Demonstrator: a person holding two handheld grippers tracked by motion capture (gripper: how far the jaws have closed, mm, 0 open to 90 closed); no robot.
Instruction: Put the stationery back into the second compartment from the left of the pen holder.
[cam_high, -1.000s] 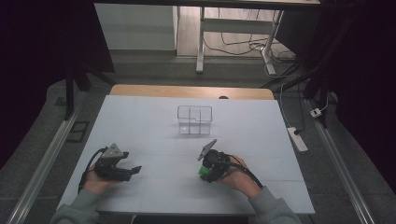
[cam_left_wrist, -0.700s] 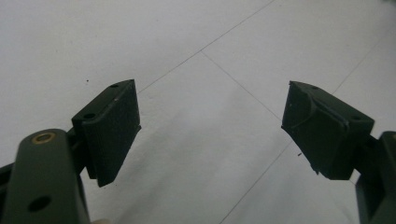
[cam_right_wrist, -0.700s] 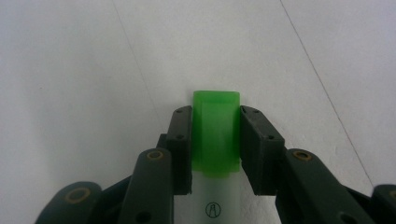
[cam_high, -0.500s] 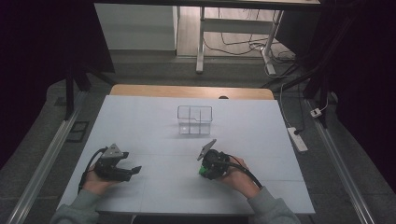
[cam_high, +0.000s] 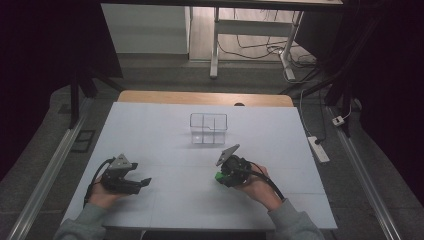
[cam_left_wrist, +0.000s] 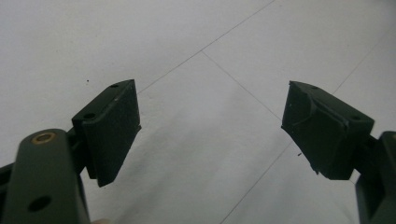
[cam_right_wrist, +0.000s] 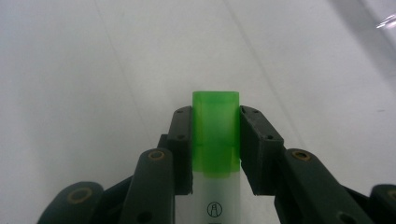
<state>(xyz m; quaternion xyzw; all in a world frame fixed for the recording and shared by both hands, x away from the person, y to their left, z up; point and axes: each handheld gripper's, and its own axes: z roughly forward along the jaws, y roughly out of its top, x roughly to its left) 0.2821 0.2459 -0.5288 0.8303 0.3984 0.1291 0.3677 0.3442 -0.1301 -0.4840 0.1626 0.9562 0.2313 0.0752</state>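
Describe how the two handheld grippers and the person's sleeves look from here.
Both the left gripper and the right gripper are black, each topped with a grey three-cornered plate and trailing a black cable. Their flat black jaws sit on linkage arms with brass-coloured pivot pins. The person wears grey-green sleeves.

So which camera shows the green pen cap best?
The right gripper view: the highlighter's green cap sits large, clamped between the right gripper jaws. The high view shows a tiny green speck there.

Right gripper (cam_right_wrist: 215, 140) jaws just closing, now clamped on green-capped marker (cam_right_wrist: 215, 135) at lower centre of right gripper view
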